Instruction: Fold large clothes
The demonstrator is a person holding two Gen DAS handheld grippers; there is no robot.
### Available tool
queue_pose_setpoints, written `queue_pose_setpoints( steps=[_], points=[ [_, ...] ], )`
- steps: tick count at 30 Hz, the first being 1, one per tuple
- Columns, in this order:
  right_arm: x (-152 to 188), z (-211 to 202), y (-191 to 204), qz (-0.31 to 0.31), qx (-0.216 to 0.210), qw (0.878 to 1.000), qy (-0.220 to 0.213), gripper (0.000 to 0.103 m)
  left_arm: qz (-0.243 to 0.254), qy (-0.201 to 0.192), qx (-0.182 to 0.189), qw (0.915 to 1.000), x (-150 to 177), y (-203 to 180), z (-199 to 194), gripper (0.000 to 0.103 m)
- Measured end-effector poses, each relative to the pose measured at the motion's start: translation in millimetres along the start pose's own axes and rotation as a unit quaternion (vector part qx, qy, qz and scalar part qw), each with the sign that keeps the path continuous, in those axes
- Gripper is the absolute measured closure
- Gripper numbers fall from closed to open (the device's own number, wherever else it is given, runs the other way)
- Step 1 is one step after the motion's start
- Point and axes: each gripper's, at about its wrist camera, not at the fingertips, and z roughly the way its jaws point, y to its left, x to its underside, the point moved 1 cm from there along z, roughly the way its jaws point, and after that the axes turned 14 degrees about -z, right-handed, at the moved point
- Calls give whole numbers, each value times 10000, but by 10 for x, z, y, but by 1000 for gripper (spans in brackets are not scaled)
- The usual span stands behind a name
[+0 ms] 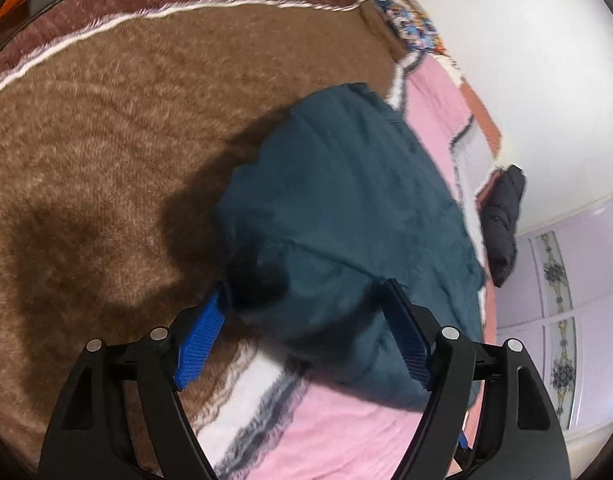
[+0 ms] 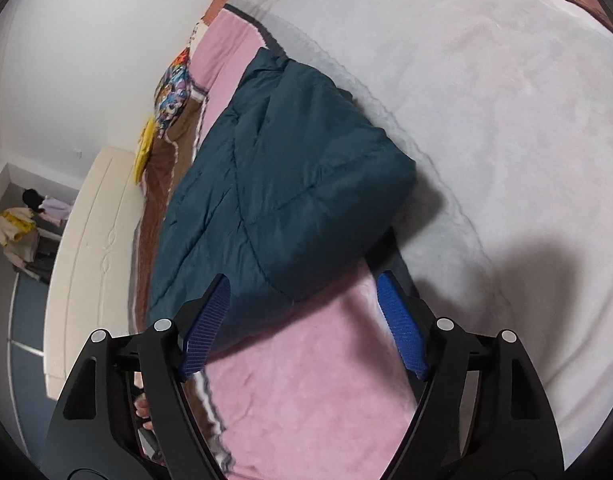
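Observation:
A dark teal quilted jacket lies folded into a thick bundle on the bed's blanket. In the left wrist view my left gripper is open, its blue-padded fingers on either side of the bundle's near end; the fabric sits between them without being pinched. In the right wrist view the jacket lies over the pink band of the blanket, and my right gripper is open just over its near lower corner, holding nothing.
The blanket has brown, pink and light grey areas. A black garment lies at the bed's edge. A patterned pillow, a cream headboard and a lilac wardrobe border the bed.

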Motion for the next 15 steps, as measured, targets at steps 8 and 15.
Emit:
queue_pose_setpoints(
  steps=[8, 15],
  points=[
    [-69, 356, -62, 246, 238, 9994, -14, 33, -470, 130, 334, 9983, -62, 61, 218, 42],
    [-136, 332, -135, 166, 178, 9997, -30, 78, 223, -107, 322, 9992, 58, -175, 64, 78]
  ],
)
